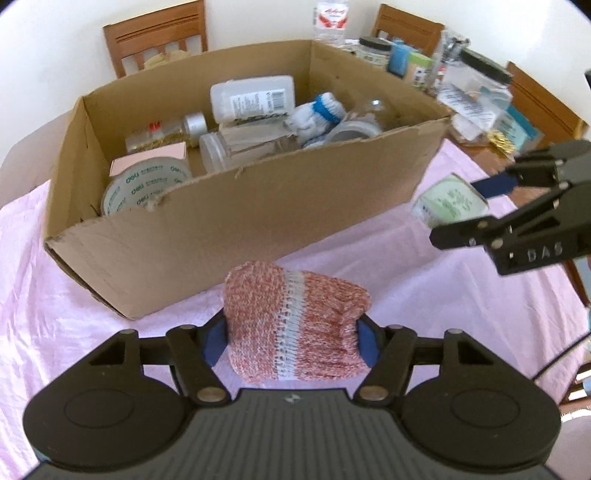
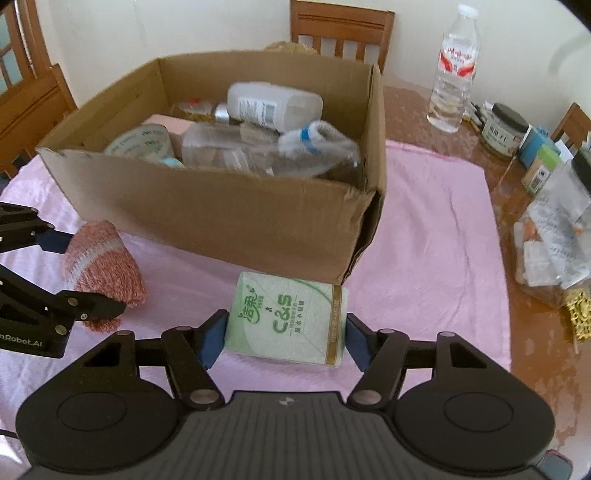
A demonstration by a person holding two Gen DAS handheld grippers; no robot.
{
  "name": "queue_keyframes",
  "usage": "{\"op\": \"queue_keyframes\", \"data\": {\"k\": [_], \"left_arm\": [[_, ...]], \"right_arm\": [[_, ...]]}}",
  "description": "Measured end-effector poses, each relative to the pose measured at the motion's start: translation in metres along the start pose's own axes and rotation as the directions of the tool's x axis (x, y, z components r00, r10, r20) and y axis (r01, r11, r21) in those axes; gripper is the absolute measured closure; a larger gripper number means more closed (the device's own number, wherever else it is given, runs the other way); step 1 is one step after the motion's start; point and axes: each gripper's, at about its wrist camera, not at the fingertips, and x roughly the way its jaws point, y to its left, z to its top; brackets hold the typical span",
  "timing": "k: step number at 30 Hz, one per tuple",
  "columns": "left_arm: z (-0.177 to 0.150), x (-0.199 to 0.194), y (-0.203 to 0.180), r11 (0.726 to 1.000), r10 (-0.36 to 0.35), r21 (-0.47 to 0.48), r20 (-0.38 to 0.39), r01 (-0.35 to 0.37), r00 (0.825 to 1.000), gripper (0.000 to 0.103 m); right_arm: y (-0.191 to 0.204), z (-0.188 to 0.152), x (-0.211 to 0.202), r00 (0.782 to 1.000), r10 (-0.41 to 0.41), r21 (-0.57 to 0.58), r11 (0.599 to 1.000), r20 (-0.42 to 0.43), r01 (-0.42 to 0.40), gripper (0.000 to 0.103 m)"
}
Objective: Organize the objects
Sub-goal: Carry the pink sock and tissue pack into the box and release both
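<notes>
Left gripper (image 1: 293, 338): blue pads pressed against both sides of a pink-and-white knitted sock (image 1: 295, 325), which is pinched and held clear of the pink tablecloth (image 1: 74, 314). In the left wrist view the sock sits at 6 o'clock from the cardboard box (image 1: 229, 236), just off its near wall.

Right gripper (image 2: 282, 338): pads closed on the short sides of a green-and-white tissue pack (image 2: 288, 319), printed "C&S". In the right wrist view the pack lies at 6 o'clock from the box's near right corner, close to the wall; whether its underside touches the cloth cannot be told.

Each tool shows in the other's camera: the right gripper with the tissue pack enters the left wrist view at 3 o'clock, the left gripper with the sock enters the right wrist view at 9 o'clock.

Box is open-topped and stands on the cloth. Contents seen: a roll of tape (image 1: 144, 184) at the near left corner, a pink carton (image 1: 147, 158) behind it, a white plastic bottle (image 1: 255, 98) lying on its side, a blue-and-white sock (image 1: 317, 114), clear jars.

Beyond the cloth, at 1 to 3 o'clock from the box in the right wrist view: a water bottle (image 2: 454, 70) upright, a dark-lidded jar (image 2: 504, 127), bagged items. Wooden chairs (image 2: 340, 29) surround the table.
</notes>
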Motion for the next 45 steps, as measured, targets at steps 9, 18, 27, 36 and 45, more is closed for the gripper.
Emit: {"op": "queue_keyframes", "data": {"k": [9, 18, 27, 36, 45], "left_arm": [[0.022, -0.054, 0.01, 0.997, -0.062, 0.037, 0.05, 0.06, 0.997, 0.036], [0.066, -0.082, 0.034, 0.999, -0.026, 0.022, 0.151, 0.023, 0.988, 0.036], [0.1, -0.071, 0.071, 0.998, 0.057, -0.014, 0.172, -0.055, 0.983, 0.036], [0.115, -0.051, 0.093, 0.994, 0.105, -0.041, 0.152, -0.1, 0.983, 0.032], [0.122, -0.048, 0.11, 0.98, 0.184, -0.105, 0.173, -0.167, 0.968, 0.008]], "right_arm": [[0.01, 0.026, -0.046, 0.998, 0.037, -0.072, 0.997, 0.055, -0.033, 0.032], [0.028, 0.065, -0.07, 0.985, 0.058, -0.143, 0.989, 0.163, -0.035, 0.032], [0.034, 0.113, -0.053, 0.974, 0.094, -0.138, 0.988, 0.206, -0.066, 0.025], [0.035, 0.123, -0.046, 0.974, 0.067, -0.137, 0.99, 0.215, -0.038, 0.0], [0.02, 0.12, -0.033, 0.983, 0.054, -0.054, 0.998, 0.174, -0.045, 0.0]]}}
